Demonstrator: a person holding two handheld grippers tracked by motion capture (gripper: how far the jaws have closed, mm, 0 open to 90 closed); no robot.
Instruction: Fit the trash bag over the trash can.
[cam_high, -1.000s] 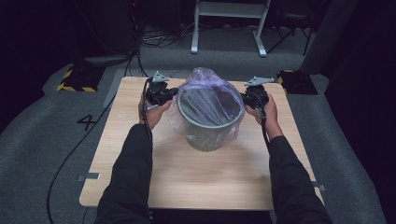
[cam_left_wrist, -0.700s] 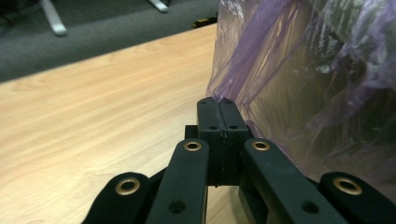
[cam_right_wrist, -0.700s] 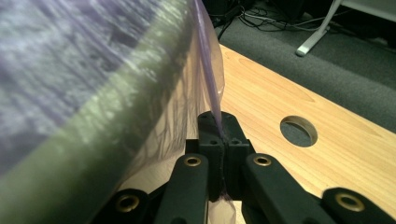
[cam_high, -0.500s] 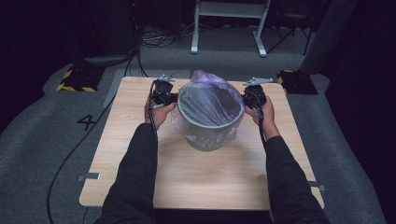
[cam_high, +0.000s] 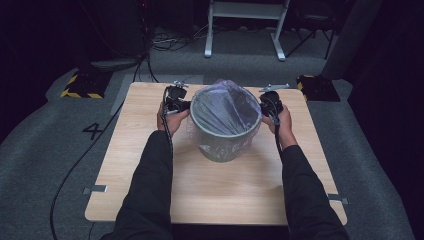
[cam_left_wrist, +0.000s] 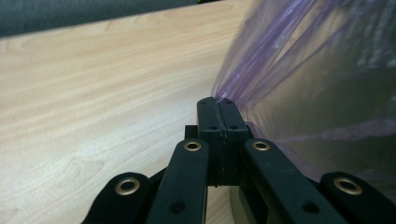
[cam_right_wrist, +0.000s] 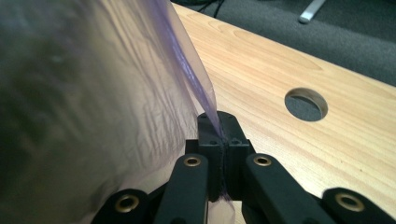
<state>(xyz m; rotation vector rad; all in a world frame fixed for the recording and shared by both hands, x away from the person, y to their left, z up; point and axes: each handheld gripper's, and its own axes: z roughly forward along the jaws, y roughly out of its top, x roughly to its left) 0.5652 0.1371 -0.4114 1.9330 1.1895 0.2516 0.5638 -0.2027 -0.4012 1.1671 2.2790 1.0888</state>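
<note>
The left tongs (cam_left_wrist: 217, 103) have their two black jaws pressed flat together, pinching a fold of the thin, translucent purple plastic bag liner (cam_left_wrist: 299, 79) where the film comes down beside their tips. The right tongs (cam_right_wrist: 218, 122) are likewise clamped tight, with an edge of the same film running down into the seam between the jaws and a little of it showing below them. In the high view the left tongs (cam_high: 181, 104) sit just beside the left rim of the round grey plastic waste bin (cam_high: 226, 140), and the right tongs (cam_high: 269, 105) just beside its right rim, each held in one of the person's hands, with dark sleeves reaching in from the bottom edge. The liner (cam_high: 231, 102) lines the inside of the bin, puffs up above the far rim and hangs over the outside of the wall. The bin stands upright near the middle of the light wooden bench (cam_high: 220, 190), slightly towards its far half. A round hole (cam_right_wrist: 306, 103) cut through the bench top lies close beyond the right tongs. A black cable (cam_high: 80, 165) trails from the left tongs across the grey carpeted floor (cam_high: 45, 150), near a painted number.
</note>
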